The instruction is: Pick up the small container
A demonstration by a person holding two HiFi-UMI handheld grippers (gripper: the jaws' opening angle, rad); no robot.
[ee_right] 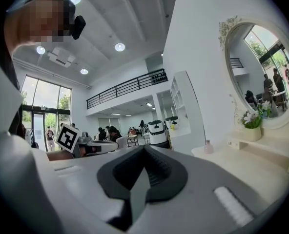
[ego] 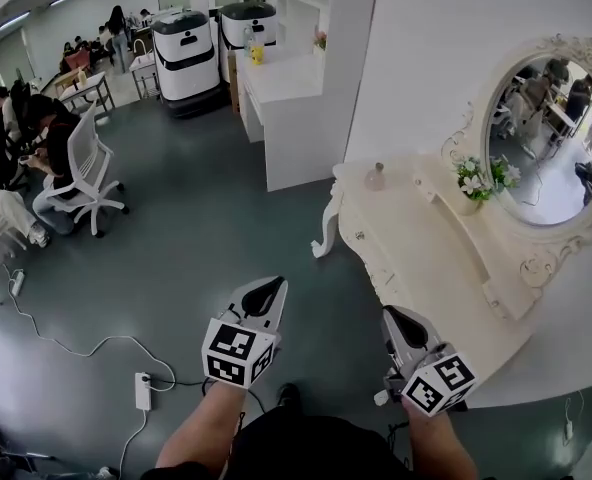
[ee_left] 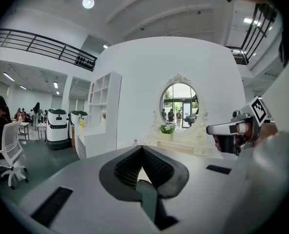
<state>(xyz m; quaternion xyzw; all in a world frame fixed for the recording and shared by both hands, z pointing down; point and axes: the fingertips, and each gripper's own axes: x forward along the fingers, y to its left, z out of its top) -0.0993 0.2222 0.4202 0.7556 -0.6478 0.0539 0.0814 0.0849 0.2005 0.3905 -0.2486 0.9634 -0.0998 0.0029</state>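
Observation:
The small container (ego: 376,176) is a pale pink bottle standing at the far end of the cream dressing table (ego: 426,258). It also shows small in the right gripper view (ee_right: 208,147) and tiny just past the jaw tips in the left gripper view (ee_left: 134,141). My left gripper (ego: 272,286) is held low over the floor, shut and holding nothing. My right gripper (ego: 394,316) hangs beside the table's near end, also shut and holding nothing. Both are well short of the container. Each gripper shows in the other's view: the right gripper (ee_left: 232,129), the left gripper (ee_right: 93,145).
An oval mirror (ego: 546,138) and a flower pot (ego: 471,183) stand at the back of the table. A white counter (ego: 286,98) and two white robots (ego: 186,53) lie beyond. An office chair (ego: 81,168), seated people and a power strip (ego: 143,390) are on the left.

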